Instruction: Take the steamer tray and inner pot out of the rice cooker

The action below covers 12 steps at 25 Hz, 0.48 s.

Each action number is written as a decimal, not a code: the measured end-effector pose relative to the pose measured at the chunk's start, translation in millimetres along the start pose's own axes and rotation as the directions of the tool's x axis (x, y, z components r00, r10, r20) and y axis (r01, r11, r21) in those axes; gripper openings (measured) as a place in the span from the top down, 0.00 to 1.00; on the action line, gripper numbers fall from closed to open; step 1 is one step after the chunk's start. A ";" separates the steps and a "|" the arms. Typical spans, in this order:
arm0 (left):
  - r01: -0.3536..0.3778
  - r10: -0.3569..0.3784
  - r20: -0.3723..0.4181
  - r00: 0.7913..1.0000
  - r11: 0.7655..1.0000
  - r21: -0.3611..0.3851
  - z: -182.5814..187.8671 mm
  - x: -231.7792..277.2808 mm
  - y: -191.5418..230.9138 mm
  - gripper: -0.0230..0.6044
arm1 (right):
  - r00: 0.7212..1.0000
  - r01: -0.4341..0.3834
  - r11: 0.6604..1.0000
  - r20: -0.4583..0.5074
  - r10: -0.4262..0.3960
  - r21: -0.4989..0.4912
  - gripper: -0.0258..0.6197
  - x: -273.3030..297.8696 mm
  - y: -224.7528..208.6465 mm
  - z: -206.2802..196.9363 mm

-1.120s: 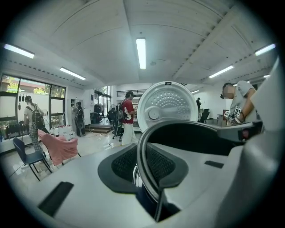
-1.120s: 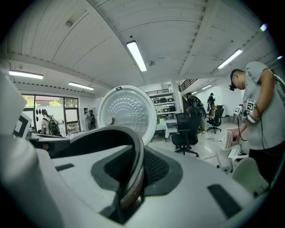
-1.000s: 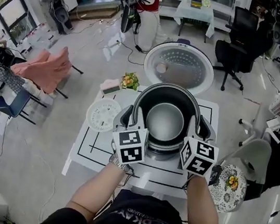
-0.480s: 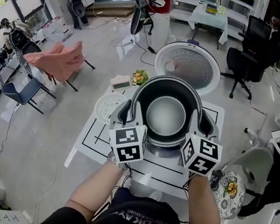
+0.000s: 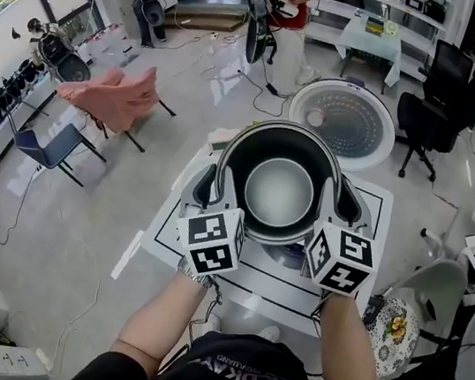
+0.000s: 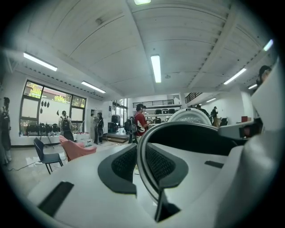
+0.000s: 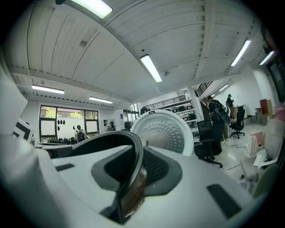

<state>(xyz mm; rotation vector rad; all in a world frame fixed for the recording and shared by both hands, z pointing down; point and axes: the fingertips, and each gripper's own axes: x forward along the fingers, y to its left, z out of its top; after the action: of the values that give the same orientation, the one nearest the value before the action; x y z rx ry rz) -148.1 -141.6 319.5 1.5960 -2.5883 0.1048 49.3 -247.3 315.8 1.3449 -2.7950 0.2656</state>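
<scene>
The left tool (image 6: 143, 164) and right tool (image 7: 133, 171) have lifted the inner pot (image 5: 279, 191) toward the camera. Each is clamped on its thin rim, on opposite sides, above the rice cooker (image 5: 277, 252). This looks like mid-lift. Next, the smooth, dark-walled round metal pot needs carrying level to the white tabletop (image 5: 174, 239).

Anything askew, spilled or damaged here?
Nothing stands out. The inner pot is held roughly level, its rim clamped on opposite sides by the left gripper and right gripper; it looks empty, no spill visible.
</scene>
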 end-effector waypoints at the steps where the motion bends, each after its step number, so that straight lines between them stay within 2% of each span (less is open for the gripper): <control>1: -0.010 0.010 0.002 1.000 1.000 -0.002 0.8 -2.3 9.1 0.85 | 1.000 -0.011 1.000 0.002 0.011 -0.002 0.84 1.8 9.2 0.8; 7: -0.076 0.075 -0.004 0.997 0.997 -0.014 -3.0 -22.4 80.0 0.85 | 0.996 -0.083 0.996 -0.012 0.083 -0.006 0.84 12.1 80.3 -7.3; 12: -0.124 0.123 -0.039 0.992 0.992 -0.021 -19.9 -38.8 143.2 0.85 | 0.989 -0.133 0.991 -0.058 0.133 -0.005 0.84 22.1 142.4 -30.7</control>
<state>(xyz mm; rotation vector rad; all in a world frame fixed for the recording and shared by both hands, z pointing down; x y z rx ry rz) -257.9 -40.7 333.6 1.4110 -2.6482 0.1118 -76.9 -172.2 328.1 1.1314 -2.8384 0.2902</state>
